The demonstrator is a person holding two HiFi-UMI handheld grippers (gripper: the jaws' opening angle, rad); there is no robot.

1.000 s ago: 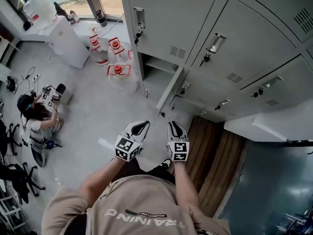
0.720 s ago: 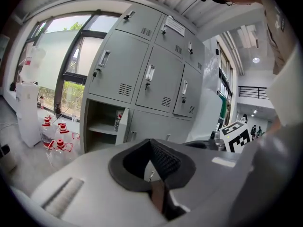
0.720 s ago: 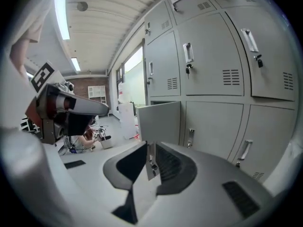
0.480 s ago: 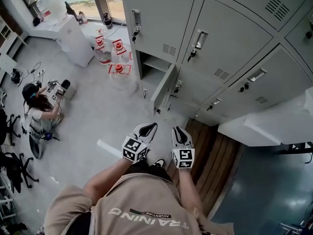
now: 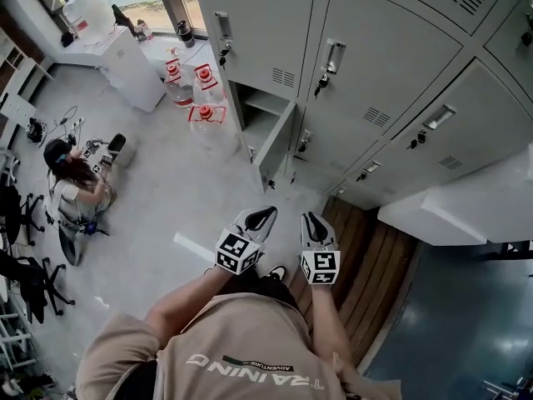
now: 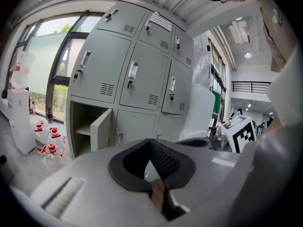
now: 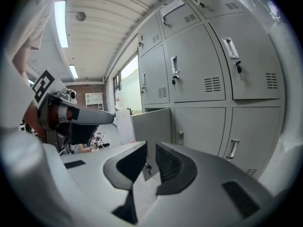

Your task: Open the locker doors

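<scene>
A bank of grey lockers (image 5: pixel 391 65) fills the upper head view. One bottom-row door (image 5: pixel 275 144) stands ajar, showing an empty compartment (image 5: pixel 256 117); the other doors are closed. That ajar door (image 6: pixel 101 129) shows at the left in the left gripper view and, as door (image 7: pixel 151 124), in the middle of the right gripper view. My left gripper (image 5: pixel 258 217) is held close to my body, well short of the lockers, its pads touching at the tips with nothing between them. My right gripper (image 5: pixel 312 223) hangs beside it, jaws a narrow slit apart and empty.
Large water bottles (image 5: pixel 200 98) with red caps stand left of the open compartment. A white cabinet (image 5: pixel 125 65) sits by the window. A person (image 5: pixel 75 190) sits on the grey floor at the left. Wooden boards (image 5: pixel 375 257) and a white counter (image 5: pixel 466 207) lie at the right.
The view has shifted so the lockers sit a little further left and higher. Both grippers have drifted slightly right in the frame, still side by side and empty.
</scene>
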